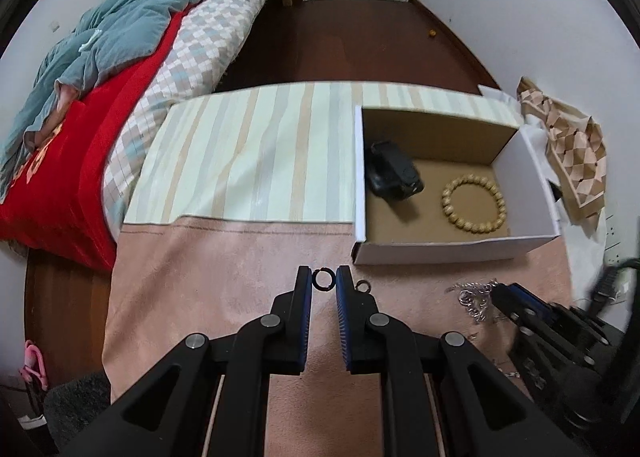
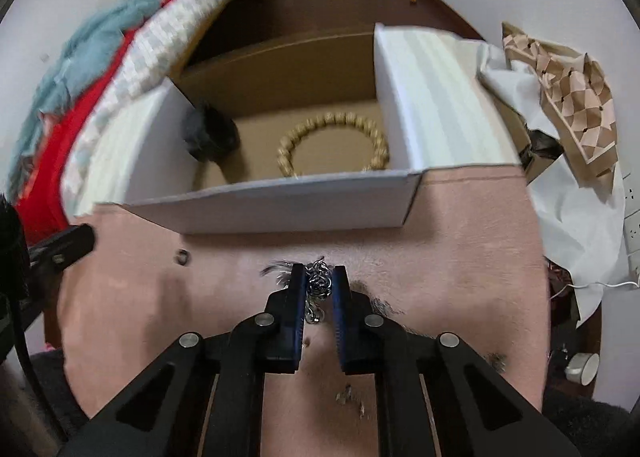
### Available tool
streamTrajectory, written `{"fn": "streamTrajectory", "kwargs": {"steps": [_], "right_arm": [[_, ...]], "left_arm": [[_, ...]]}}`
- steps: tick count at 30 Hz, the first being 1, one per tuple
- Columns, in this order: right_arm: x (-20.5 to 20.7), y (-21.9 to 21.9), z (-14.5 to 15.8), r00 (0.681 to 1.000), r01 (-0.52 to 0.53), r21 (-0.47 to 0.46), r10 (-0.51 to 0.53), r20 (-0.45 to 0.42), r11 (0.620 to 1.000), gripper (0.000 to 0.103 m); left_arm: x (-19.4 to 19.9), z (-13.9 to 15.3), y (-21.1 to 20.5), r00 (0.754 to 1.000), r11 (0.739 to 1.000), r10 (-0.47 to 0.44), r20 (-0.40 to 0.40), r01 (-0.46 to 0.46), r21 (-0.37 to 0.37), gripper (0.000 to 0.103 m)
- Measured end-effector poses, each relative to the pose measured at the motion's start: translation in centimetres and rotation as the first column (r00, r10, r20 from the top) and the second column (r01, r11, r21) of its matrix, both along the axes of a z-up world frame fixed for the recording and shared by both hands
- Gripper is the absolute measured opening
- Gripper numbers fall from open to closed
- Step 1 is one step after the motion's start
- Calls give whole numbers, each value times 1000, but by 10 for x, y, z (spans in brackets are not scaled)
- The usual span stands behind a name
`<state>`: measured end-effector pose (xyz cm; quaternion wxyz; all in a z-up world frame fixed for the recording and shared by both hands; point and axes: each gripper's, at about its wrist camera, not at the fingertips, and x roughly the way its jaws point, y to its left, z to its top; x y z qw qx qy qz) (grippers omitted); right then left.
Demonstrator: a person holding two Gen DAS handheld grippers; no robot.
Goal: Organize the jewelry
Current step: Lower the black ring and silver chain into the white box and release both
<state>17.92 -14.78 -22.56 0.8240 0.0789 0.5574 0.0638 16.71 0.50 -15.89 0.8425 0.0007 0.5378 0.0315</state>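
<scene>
My left gripper (image 1: 323, 280) is shut on a small black ring (image 1: 323, 280), held just above the pink cloth (image 1: 224, 277) in front of the open white box (image 1: 440, 247). A second small ring (image 1: 363, 286) lies on the cloth just right of it. In the box lie a beaded wooden bracelet (image 1: 475, 204) and a black case (image 1: 394, 176). My right gripper (image 2: 319, 277) is shut on a silver chain (image 2: 318, 283), low over the cloth before the box (image 2: 280, 209). The chain also shows in the left wrist view (image 1: 474, 297).
A bed with a red cover and teal blanket (image 1: 100, 57) lies to the left. Striped cloth (image 1: 256, 153) covers the table's far half. Crumpled patterned paper (image 1: 576, 149) and white paper (image 2: 580, 217) lie right of the box. A tape roll (image 2: 582, 368) sits at the far right.
</scene>
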Motion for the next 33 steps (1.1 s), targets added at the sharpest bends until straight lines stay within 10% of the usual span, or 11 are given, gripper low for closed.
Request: {"fn": "streamTrajectory", "kwargs": {"steps": [12, 27, 30, 33], "right_arm": [[20, -22, 136, 982, -15, 138, -12, 187, 990, 13], [104, -28, 40, 997, 32, 145, -21, -78, 989, 16], [98, -27, 46, 998, 26, 114, -19, -66, 993, 47], [91, -26, 55, 999, 23, 78, -19, -43, 997, 52]], "left_arm": [[35, 68, -13, 992, 991, -96, 80, 103, -85, 10], [120, 22, -30, 990, 986, -131, -53, 125, -112, 15], [120, 28, -23, 994, 991, -105, -33, 101, -92, 39], [114, 37, -12, 998, 994, -67, 0, 67, -81, 68]]}}
